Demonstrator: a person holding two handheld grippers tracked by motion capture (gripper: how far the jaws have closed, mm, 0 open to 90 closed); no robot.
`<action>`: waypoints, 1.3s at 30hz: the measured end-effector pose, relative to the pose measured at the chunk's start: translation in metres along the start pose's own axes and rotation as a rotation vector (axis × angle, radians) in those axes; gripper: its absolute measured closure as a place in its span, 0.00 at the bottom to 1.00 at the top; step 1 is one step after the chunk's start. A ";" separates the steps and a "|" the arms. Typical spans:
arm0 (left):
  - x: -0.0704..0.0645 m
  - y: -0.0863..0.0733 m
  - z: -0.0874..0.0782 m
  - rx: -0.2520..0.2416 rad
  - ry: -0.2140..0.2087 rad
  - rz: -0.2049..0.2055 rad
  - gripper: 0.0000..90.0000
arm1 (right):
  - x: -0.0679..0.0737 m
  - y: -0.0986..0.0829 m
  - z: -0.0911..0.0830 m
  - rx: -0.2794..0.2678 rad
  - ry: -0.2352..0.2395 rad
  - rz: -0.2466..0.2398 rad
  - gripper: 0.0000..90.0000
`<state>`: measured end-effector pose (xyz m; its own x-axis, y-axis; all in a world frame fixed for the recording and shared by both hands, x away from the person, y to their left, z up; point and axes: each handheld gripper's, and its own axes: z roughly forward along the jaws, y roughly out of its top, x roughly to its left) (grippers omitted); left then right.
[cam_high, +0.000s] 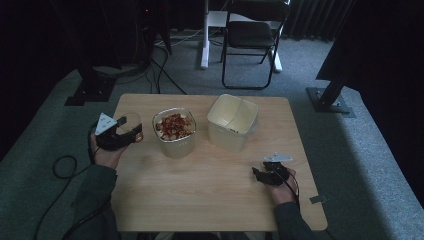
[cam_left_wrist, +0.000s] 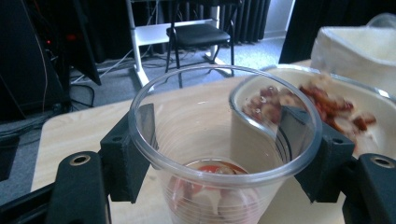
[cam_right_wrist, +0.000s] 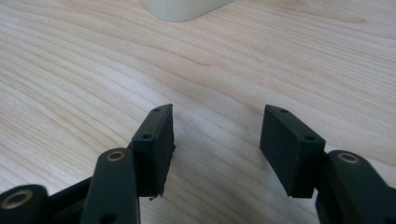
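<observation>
A dim room with a grey carpet floor (cam_high: 45, 130) and dark curtains.
A light wooden worktop (cam_high: 210, 195) stands in the middle. Behind it is a black folding metal chair (cam_high: 252, 35) beside a white metal frame leg (cam_high: 205, 45). Black cables (cam_high: 165, 70) lie on the floor near a black stand foot (cam_high: 92, 90), and another black stand foot (cam_high: 330, 97) is at the right.

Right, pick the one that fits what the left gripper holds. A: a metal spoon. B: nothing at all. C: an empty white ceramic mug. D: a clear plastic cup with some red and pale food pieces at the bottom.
D: the left gripper has its black fingers closed on either side of the clear plastic cup, and red and pale food pieces lie at its bottom.
</observation>
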<state>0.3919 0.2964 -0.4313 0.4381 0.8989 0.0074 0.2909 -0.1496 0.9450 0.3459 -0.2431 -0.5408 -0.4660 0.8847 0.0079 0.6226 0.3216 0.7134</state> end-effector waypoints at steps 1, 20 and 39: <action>0.003 0.006 0.002 -0.005 0.006 -0.001 0.33 | 0.000 0.000 0.000 0.003 -0.002 -0.001 0.49; 0.016 0.050 0.028 0.032 0.093 0.064 0.34 | 0.000 -0.003 0.000 0.002 0.005 -0.006 0.47; -0.008 0.076 0.052 0.111 0.193 0.282 0.34 | 0.001 -0.005 0.001 -0.011 0.005 -0.005 0.45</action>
<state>0.4550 0.2565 -0.3762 0.3484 0.8757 0.3344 0.2766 -0.4369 0.8559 0.3431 -0.2438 -0.5446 -0.4721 0.8815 0.0076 0.6133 0.3222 0.7212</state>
